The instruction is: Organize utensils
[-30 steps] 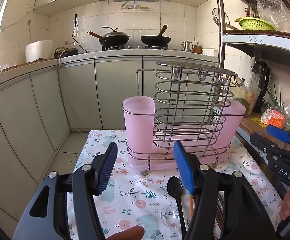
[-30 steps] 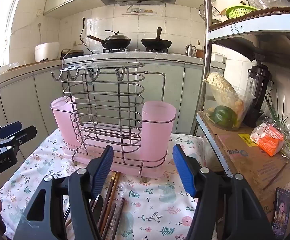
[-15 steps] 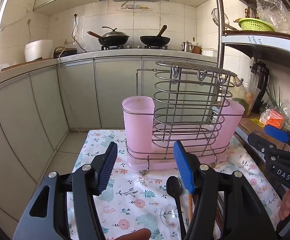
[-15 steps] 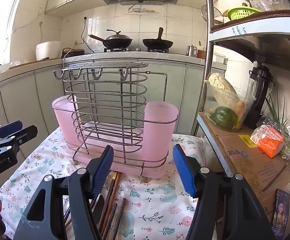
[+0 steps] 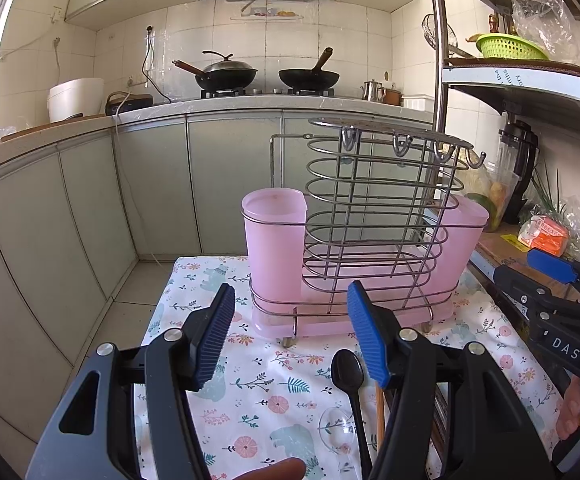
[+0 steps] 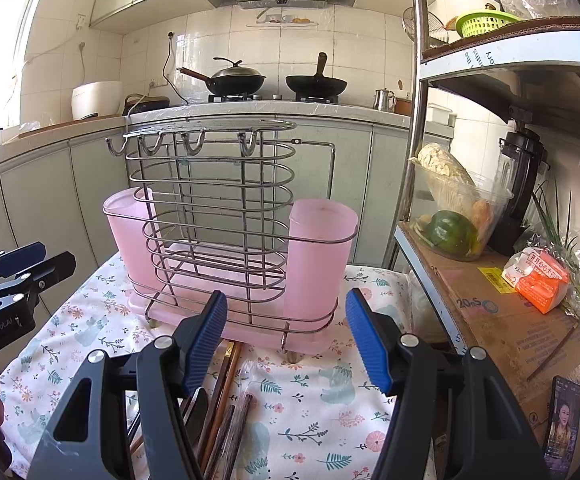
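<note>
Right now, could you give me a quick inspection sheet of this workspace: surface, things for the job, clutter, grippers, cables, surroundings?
Surface: small table under a floral cloth.
Job's things: wire rack with two pink cups, both seemingly empty; black spoon, clear spoon and chopsticks lying on the cloth in front of it.
Clutter: nothing seen on the cloth besides these.
Grippers: left gripper and right gripper both have jaws open, holding nothing, above the utensils.
Cables: a cord hangs from the counter to the floor, away from the table.
Surroundings: two woks on the stove; shelf at right with a blender, bowl of vegetables, cardboard box, phone.
</note>
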Demonstrator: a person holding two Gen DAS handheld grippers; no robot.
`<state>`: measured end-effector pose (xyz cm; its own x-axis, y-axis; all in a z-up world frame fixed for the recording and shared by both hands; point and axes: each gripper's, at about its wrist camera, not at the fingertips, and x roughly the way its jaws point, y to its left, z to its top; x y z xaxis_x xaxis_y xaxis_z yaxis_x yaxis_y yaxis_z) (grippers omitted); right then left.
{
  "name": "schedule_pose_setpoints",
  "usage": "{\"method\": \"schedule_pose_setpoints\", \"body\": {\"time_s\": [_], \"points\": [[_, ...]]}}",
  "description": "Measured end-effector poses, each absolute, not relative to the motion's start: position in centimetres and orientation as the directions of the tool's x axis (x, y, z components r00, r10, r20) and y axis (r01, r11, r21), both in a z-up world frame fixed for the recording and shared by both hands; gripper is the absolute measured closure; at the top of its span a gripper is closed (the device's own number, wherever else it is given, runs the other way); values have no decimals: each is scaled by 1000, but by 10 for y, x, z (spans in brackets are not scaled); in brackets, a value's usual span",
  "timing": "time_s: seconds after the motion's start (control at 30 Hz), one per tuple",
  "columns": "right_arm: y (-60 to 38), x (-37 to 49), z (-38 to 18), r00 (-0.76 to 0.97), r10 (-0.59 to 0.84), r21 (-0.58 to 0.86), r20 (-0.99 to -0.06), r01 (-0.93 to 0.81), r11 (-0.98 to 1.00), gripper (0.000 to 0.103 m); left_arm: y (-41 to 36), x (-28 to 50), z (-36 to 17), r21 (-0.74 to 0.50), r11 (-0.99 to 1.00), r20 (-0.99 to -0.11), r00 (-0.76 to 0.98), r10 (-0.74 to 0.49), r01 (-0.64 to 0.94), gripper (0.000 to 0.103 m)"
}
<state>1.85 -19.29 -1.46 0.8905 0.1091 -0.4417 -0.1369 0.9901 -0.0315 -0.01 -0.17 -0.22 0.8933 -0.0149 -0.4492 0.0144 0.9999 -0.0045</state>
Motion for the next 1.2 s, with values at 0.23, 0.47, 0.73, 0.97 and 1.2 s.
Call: {"method": "schedule_pose_setpoints", "body": {"time_s": [0.23, 0.47, 0.73, 0.97, 1.2], "points": [[-193, 21, -17, 890, 109, -31, -444, -137, 990, 42, -3, 2, -5, -1, 1000, -456, 890, -15, 17, 44], [-190, 22, -25, 887, 108, -30, -448, -136, 990, 42, -2, 4, -8, -4, 1000, -462, 887, -15, 15, 44], [-191, 25, -24, 882, 111, -29, -458, -139, 990, 42, -1, 6, -11, -4, 1000, -467, 884, -15, 15, 44], [-191, 26, -24, 881, 110, -30, -460, -139, 990, 42, 0, 7, -12, -6, 1000, -471, 882, -16, 15, 44], [-191, 26, -24, 881, 110, -30, -459, -140, 990, 42, 0, 7, -12, -6, 1000, -470, 883, -15, 14, 44]]}}
